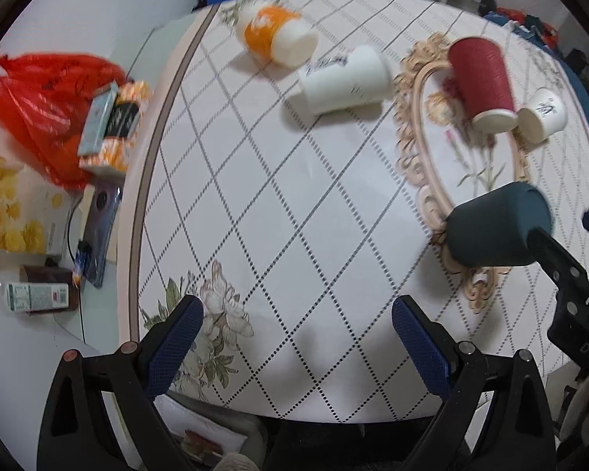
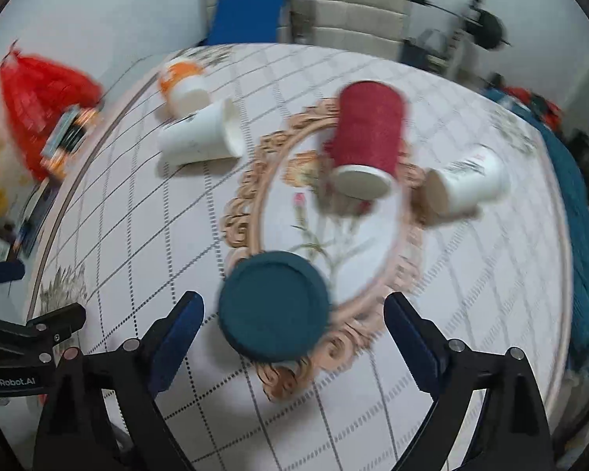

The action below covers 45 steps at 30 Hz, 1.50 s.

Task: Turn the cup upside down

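Nearest the right hand-held gripper (image 2: 294, 310), whose jaws gape around nothing, a dark teal cup (image 2: 274, 311) lies tipped by the tabletop's (image 2: 145, 235) near edge, so close squarely on its wall before turning it; the left hand-held gripper (image 1: 296, 320) idles open.

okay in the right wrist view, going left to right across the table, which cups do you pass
Orange and white cup → large white cup lying on its side → dark teal cup → red cup → small white cup lying on its side.
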### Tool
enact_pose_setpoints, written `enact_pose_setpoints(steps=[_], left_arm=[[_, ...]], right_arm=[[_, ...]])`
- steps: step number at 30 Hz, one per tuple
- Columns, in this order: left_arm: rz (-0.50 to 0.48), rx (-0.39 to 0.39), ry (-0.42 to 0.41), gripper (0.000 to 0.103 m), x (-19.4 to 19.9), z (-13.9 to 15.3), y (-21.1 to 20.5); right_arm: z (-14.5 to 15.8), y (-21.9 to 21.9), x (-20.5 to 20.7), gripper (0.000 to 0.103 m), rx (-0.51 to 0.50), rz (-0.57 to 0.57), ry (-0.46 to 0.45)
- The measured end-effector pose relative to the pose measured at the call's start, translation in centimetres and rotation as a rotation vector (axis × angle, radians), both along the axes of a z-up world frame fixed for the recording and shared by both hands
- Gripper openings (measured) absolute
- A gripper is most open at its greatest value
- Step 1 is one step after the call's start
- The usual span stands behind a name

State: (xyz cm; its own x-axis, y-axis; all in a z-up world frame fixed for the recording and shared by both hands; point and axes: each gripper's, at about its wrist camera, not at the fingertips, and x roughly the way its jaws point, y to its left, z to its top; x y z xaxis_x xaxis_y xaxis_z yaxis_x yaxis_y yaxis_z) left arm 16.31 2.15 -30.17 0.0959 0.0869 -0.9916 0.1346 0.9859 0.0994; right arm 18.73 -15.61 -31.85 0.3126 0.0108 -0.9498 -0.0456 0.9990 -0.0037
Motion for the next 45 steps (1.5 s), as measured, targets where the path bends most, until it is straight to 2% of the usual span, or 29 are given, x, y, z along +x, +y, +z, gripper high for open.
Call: enact_pose_setpoints(steps=[7,14,21,31,45], left_arm=[[-0.046,-0.045,-0.088,0.099,-0.9,3.9,-1.9],[-0.066,-0.081,-0.172,0.099,-2.6,8.1,-3.4],[-0.049,-0.097,-0.257,0.099,-5.8,12.8,-3.8],[-0.01,-0.115,-0.356,0.099,-11.4,20.0,-3.0],[-0.027,-0.128,-0.436,0.099,-15.9,26.5,-3.0]], right_arm=[[4.6,-2.6,-4.4,0.098,-0.101,-0.206,-0.005],[9.0,-4.6,-7.7,0.098,-0.114,-0.29,-0.038],[14.0,-4.9,-10.5,0.098,-0.095,-0.282,-0.099],[23.1,-4.0,-16.4,0.098,-0.098,-0.221,-0.217],[31.9,-3.4,-22.9,0.098,-0.071,-0.204,-0.298]])
